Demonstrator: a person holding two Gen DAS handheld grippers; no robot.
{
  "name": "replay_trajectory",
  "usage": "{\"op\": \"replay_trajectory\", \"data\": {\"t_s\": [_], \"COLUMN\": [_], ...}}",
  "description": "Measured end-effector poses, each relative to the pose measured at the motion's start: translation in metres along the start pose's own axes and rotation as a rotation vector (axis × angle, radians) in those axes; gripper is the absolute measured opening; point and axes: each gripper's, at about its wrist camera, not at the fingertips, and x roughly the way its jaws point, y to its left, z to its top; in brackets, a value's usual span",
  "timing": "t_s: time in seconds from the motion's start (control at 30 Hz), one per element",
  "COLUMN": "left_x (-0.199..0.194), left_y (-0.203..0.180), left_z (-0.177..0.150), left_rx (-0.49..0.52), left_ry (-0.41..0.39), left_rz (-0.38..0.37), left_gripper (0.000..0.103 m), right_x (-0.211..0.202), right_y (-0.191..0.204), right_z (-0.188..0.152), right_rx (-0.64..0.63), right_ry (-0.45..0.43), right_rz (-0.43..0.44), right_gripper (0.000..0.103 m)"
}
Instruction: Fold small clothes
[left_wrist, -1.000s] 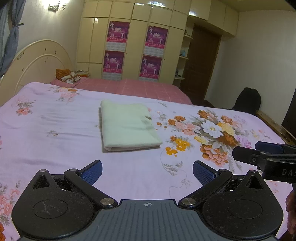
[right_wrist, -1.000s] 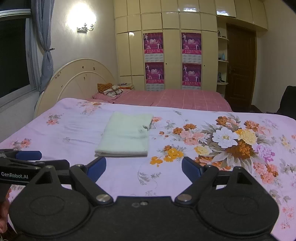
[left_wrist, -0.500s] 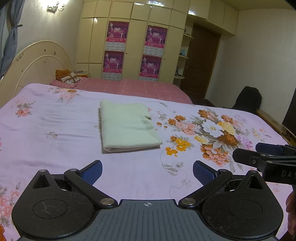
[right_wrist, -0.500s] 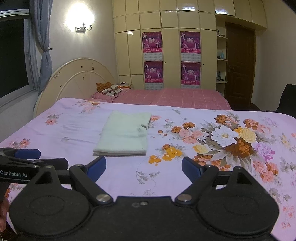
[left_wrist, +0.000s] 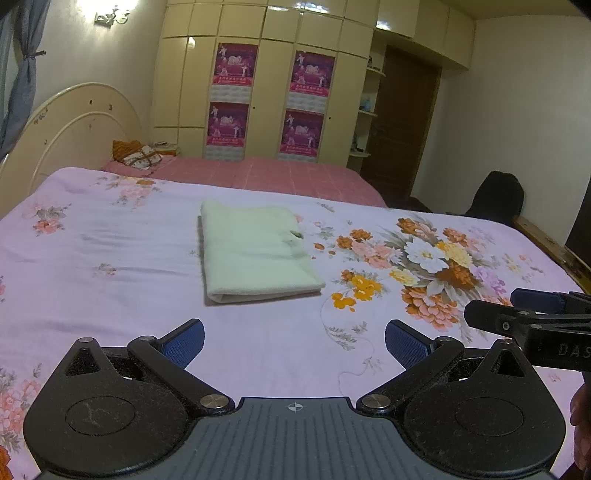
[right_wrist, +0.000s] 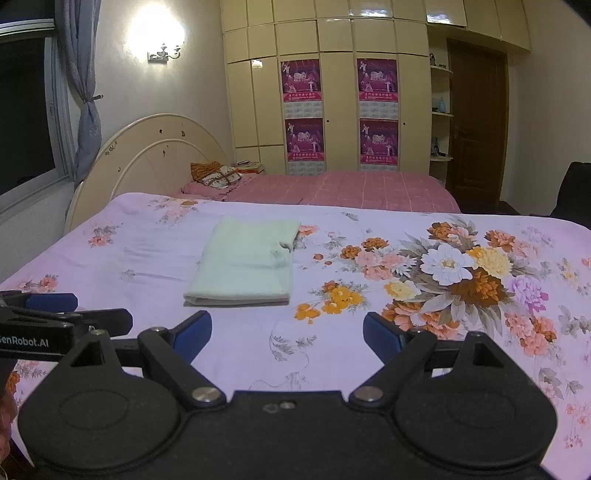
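Observation:
A pale green garment (left_wrist: 255, 254) (right_wrist: 245, 264) lies folded into a flat rectangle on the pink flowered bedsheet (left_wrist: 110, 258) (right_wrist: 147, 243). My left gripper (left_wrist: 294, 341) hangs open over the sheet, short of the garment's near edge, nothing between its blue pads. My right gripper (right_wrist: 287, 330) is open too, just right of the garment's near corner, holding nothing. The right gripper's fingers (left_wrist: 517, 314) show at the right edge of the left wrist view. The left gripper's fingers (right_wrist: 66, 314) show at the left edge of the right wrist view.
A cream headboard (right_wrist: 147, 162) stands at the left. A second bed with a pink checked cover (right_wrist: 354, 188) and a pile of cloth (right_wrist: 218, 175) lies behind. Cream wardrobes with posters (right_wrist: 340, 110) and a dark door (right_wrist: 476, 122) fill the back wall. A dark chair (left_wrist: 498, 195) sits at right.

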Motion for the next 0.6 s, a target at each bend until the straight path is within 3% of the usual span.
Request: {"op": "replay_trajectory", "data": {"t_s": [0.6], "left_x": [0.0030], "left_y": [-0.0032], "left_z": [0.0003], "left_rx": [0.012], "left_ry": [-0.003], "left_rz": [0.005], "left_gripper": [0.103], "right_x": [0.0004], "right_y": [-0.0002], "right_z": [0.0001], "right_rx": [0.000], "right_ry": [0.001], "right_rz": [0.000], "right_gripper": [0.088]}}
